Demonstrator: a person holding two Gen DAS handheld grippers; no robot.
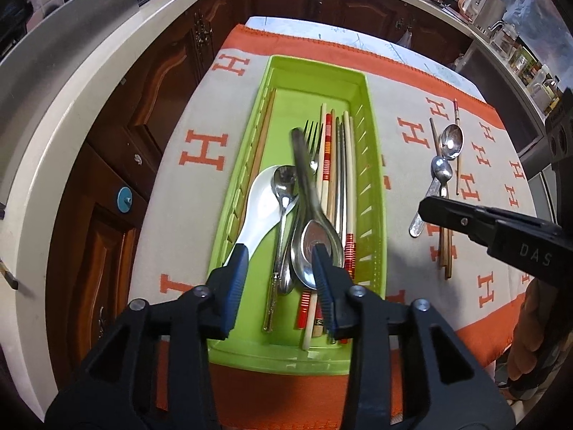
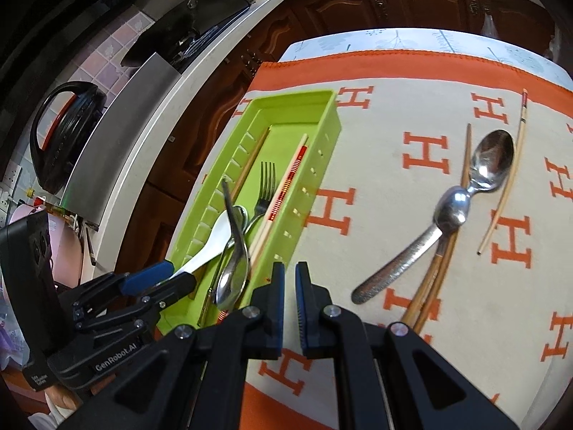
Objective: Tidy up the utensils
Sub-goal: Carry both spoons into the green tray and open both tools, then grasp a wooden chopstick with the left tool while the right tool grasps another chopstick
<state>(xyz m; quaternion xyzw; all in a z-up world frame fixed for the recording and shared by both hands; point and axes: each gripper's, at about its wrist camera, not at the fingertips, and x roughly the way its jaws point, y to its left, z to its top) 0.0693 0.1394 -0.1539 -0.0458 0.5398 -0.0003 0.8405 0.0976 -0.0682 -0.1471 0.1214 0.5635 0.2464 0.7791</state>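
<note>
A green tray (image 1: 358,75) (image 2: 333,107) lies lengthwise on an orange-and-cream cloth. It holds a white ceramic spoon (image 1: 261,200), a fork (image 1: 312,143), a small steel spoon and several chopsticks. My left gripper (image 1: 279,261) (image 2: 168,277) is open over the tray's near end. A large steel spoon (image 1: 318,243) (image 2: 232,279) lies blurred and tilted, its bowl against the gripper's right finger and its handle raised. My right gripper (image 2: 290,276) (image 1: 426,209) hovers shut and empty over the cloth, right of the tray. Two steel spoons (image 2: 492,161) (image 2: 451,209) and wooden chopsticks (image 2: 429,286) lie loose there.
A pale chopstick (image 2: 508,179) lies apart at the far right. A white counter edge (image 1: 71,114) over dark wood cabinets runs along the left and back. A black appliance (image 2: 64,136) stands on the counter. A person's hand (image 1: 530,322) holds the right gripper.
</note>
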